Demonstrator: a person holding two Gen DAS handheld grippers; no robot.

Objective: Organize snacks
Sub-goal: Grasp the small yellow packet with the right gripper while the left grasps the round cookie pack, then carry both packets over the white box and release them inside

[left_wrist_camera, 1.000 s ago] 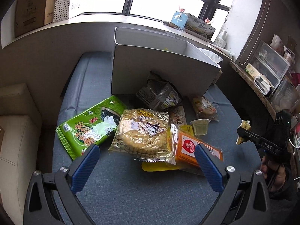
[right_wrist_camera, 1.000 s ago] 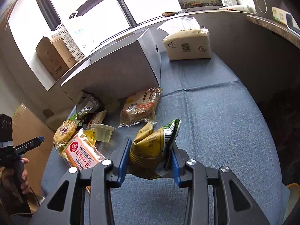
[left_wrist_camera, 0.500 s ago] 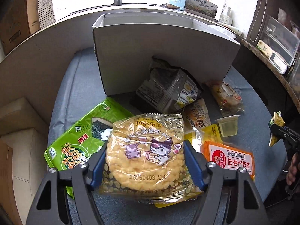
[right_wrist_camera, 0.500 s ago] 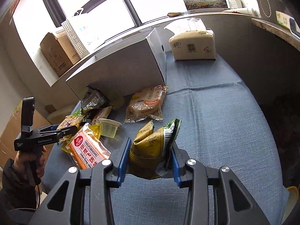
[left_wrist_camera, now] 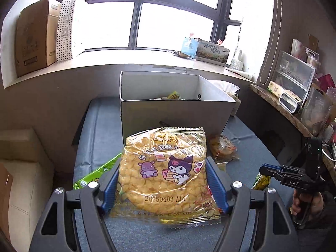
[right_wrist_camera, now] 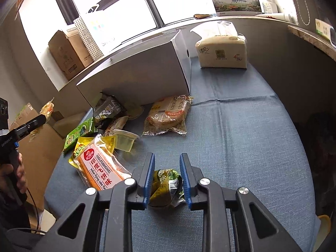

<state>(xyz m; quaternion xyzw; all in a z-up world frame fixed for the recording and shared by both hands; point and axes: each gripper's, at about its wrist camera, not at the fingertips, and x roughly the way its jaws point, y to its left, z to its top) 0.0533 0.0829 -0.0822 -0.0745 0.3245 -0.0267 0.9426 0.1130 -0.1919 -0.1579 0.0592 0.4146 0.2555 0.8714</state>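
Observation:
My left gripper (left_wrist_camera: 162, 178) is shut on a clear yellow bag of round crackers with cartoon figures (left_wrist_camera: 163, 172) and holds it lifted, in front of the open white box (left_wrist_camera: 174, 113). My right gripper (right_wrist_camera: 167, 174) is shut on a small green and yellow snack packet (right_wrist_camera: 166, 185), held low over the blue cloth. In the right wrist view the box (right_wrist_camera: 142, 73) stands at the back. Before it lie a bread pack (right_wrist_camera: 168, 113), a dark packet (right_wrist_camera: 109, 109), a jelly cup (right_wrist_camera: 125, 139), an orange cake pack (right_wrist_camera: 100, 170) and a green seaweed bag (right_wrist_camera: 78, 132).
A tissue pack (right_wrist_camera: 222, 50) stands at the back right of the blue cloth (right_wrist_camera: 241, 136). Cardboard boxes (left_wrist_camera: 33, 35) and a dotted bag (left_wrist_camera: 65, 27) stand on the window sill. Shelves with plastic drawers (left_wrist_camera: 294, 73) are on the right.
My left gripper closed on the cracker bag and lifted it off the pile toward the box. My right gripper lowered, its packet now sitting lower between the fingers.

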